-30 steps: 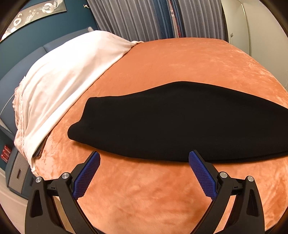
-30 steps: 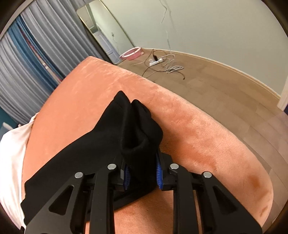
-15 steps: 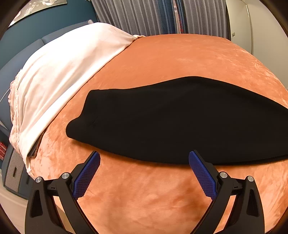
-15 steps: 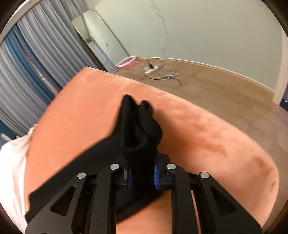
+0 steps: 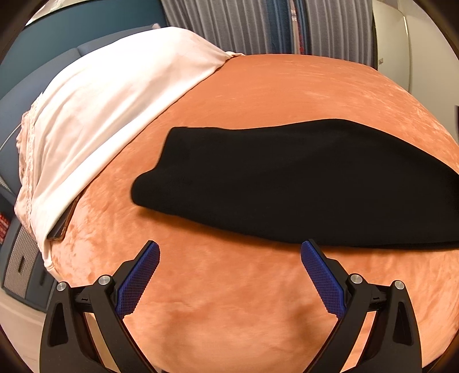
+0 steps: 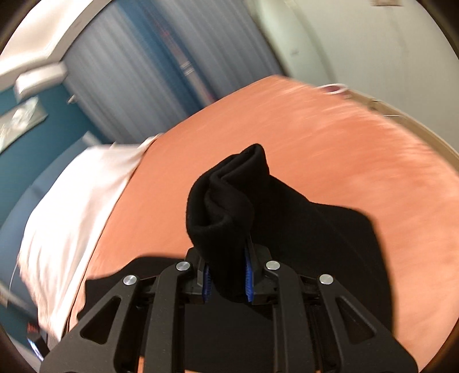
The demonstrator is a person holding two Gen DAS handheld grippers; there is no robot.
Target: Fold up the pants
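Observation:
The black pants lie flat and lengthwise across the orange bedspread in the left wrist view. My left gripper is open and empty, just short of their near edge. In the right wrist view my right gripper is shut on one end of the pants. That end bunches up above the blue pads, and the rest of the cloth trails down to the bed.
A white pillow lies at the head of the bed, left of the pants; it also shows in the right wrist view. Grey and blue curtains hang behind. A blue headboard and a bedside unit are on the left.
My right gripper has lifted its end of the pants and swung it round toward the pillow end; the view is blurred with motion. The left gripper has shifted a little left and stays open.

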